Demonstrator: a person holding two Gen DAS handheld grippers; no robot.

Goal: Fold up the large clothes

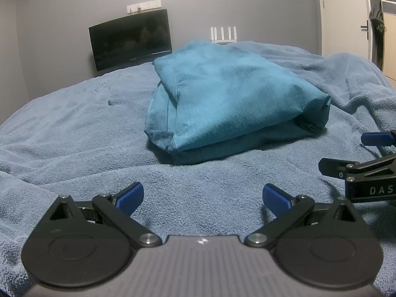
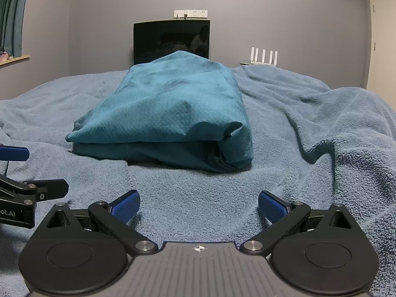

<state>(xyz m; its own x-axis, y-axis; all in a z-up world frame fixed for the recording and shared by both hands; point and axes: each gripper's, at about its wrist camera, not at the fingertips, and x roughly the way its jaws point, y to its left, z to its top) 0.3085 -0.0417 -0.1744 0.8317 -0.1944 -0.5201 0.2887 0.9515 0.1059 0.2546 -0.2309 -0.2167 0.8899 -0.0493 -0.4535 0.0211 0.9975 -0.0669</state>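
Observation:
A teal garment (image 1: 222,99) lies folded into a thick bundle on a blue terry blanket (image 1: 74,128); it also shows in the right wrist view (image 2: 170,113). My left gripper (image 1: 202,196) is open and empty, low over the blanket, a short way in front of the bundle. My right gripper (image 2: 198,204) is open and empty too, also in front of the bundle. The right gripper shows at the right edge of the left wrist view (image 1: 356,153). The left gripper shows at the left edge of the right wrist view (image 2: 29,170).
A dark monitor (image 1: 131,40) leans on the grey wall behind the blanket. A white router (image 1: 224,34) with antennas stands at the back. The blanket (image 2: 321,123) is rumpled into ridges at the right. A white door (image 1: 346,19) is at the far right.

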